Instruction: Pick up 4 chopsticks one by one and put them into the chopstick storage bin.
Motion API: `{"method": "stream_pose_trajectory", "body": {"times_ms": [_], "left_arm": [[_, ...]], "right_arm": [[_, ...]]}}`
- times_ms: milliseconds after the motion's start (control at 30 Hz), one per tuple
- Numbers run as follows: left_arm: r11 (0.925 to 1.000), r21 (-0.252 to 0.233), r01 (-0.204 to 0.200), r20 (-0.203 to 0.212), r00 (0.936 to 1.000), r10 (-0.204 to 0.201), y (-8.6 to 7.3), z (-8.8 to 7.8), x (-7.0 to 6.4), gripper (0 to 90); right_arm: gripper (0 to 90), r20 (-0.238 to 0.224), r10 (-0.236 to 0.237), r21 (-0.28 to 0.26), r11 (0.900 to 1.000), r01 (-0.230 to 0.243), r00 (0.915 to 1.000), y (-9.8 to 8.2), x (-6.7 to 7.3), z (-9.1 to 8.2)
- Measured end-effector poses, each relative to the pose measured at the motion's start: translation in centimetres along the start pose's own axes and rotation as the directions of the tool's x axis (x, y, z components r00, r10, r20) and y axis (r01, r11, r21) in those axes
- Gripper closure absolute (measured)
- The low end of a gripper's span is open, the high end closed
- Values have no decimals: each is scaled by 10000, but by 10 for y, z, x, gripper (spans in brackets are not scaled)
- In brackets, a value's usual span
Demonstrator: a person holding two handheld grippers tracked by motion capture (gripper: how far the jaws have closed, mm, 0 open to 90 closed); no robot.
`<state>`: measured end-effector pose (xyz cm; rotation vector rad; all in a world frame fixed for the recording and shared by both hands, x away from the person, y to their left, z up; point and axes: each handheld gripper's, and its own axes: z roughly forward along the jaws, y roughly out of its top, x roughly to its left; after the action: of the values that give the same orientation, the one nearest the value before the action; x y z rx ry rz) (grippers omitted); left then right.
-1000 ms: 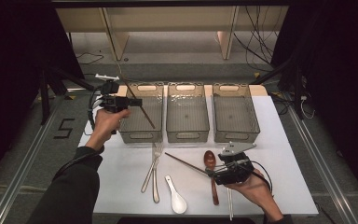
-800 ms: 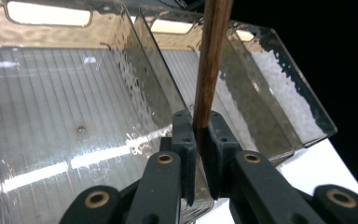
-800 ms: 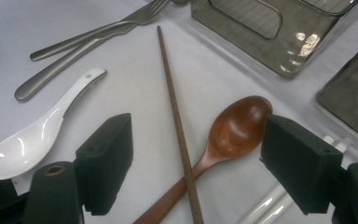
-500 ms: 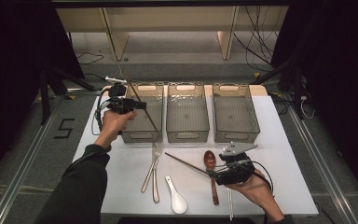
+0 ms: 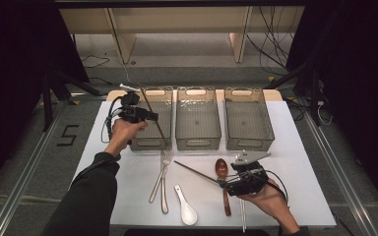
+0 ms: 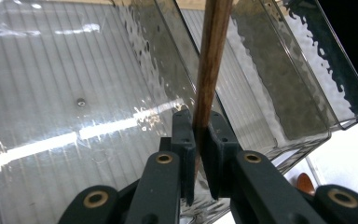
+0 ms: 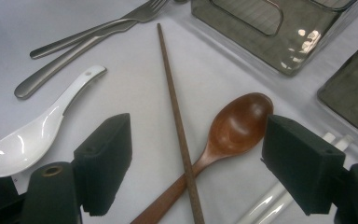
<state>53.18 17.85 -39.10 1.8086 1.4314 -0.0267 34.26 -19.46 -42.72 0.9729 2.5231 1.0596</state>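
My left gripper (image 5: 145, 116) is clamped on a brown wooden chopstick (image 6: 210, 60), the pads squeezing its shaft from both sides so it cannot twist loose. I hold it steeply tilted over the leftmost clear bin (image 5: 150, 123), its lower end angled down toward the bin's front wall and its upper end rising past the back rim, so that letting go should drop it inside rather than onto the white table (image 5: 305, 162). The bin's ribbed floor lies right behind my jaws, and I see nothing lying in it. My right gripper (image 7: 196, 158) has its jaws wide apart, grasping nothing; I keep it low over the second chopstick (image 7: 177, 126), which lies crossed over the handle of the brown wooden spoon (image 7: 235, 128), because that is probably my next pick. To one side of it rest the white ceramic spoon (image 7: 37, 137) and two metal forks (image 7: 88, 39), still waiting on the table in front of the bins.
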Motion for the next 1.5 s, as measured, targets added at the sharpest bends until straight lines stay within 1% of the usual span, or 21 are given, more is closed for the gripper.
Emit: {"method": "stream_pose_trajectory", "body": {"times_ms": [233,300,333,433,533,567,667,800,867,967,1033,1100,1133,1300,1367,1400,1500], "left_arm": [[9999,93,62,-15,10000,-62,-1,5,0,827],[9999,145,79,-39,10000,-78,-1,7,0,809],[9998,215,36,-65,10000,-35,-1,7,0,791],[9993,291,220,-206,9996,-214,-1,11,1,700],[9985,367,399,-396,9985,-385,0,12,3,574],[9982,390,445,-420,9982,-428,0,12,3,545],[9989,288,379,-722,9967,-357,1,12,3,448],[9993,244,274,-771,9967,-255,2,11,3,402],[9995,193,266,-712,9971,-251,2,9,2,391],[9998,69,185,-617,9979,-181,0,5,1,348],[10000,-9,91,-428,9990,-92,-2,0,-1,314],[9998,-213,47,-192,9998,-51,-5,-7,-4,287],[9992,-392,34,-70,10000,-37,-7,-11,-6,273],[9955,-832,-457,183,9987,474,-19,-30,-16,225],[9933,-1005,-576,277,9978,607,-25,-38,-20,213],[9913,-1172,-602,345,9973,646,-29,-42,-21,207],[9881,-1320,-786,475,9952,856,-41,-51,-24,206]], "right_arm": [[251,-6,6,22,10000,-6,10000,0,0,0],[251,3,28,47,10000,-28,10000,0,0,0],[251,-5,23,56,10000,-23,10000,-1,0,1],[251,-37,23,75,10000,-23,10000,-1,0,1],[251,-55,28,68,10000,-28,10000,-1,0,1],[251,-56,36,71,10000,-36,10000,-1,0,1],[252,-46,55,63,10000,-55,10000,-1,-1,0],[252,-53,37,61,10000,-37,10000,-1,-1,0],[252,-52,32,63,10000,-32,10000,-1,-1,0],[252,-25,49,49,10000,-48,10000,-1,-1,0],[252,-9,62,54,10000,-62,10000,-1,-2,0],[252,29,63,106,9999,-64,10000,-1,-3,0],[252,48,87,163,9998,-88,10000,-1,-3,0],[258,139,129,451,9989,-135,9998,-2,-4,1],[263,133,119,552,9984,-126,9998,-2,-4,2],[268,113,102,587,9982,-108,9999,-2,-5,2],[279,138,102,794,9968,-113,9999,-3,-5,2]]}}
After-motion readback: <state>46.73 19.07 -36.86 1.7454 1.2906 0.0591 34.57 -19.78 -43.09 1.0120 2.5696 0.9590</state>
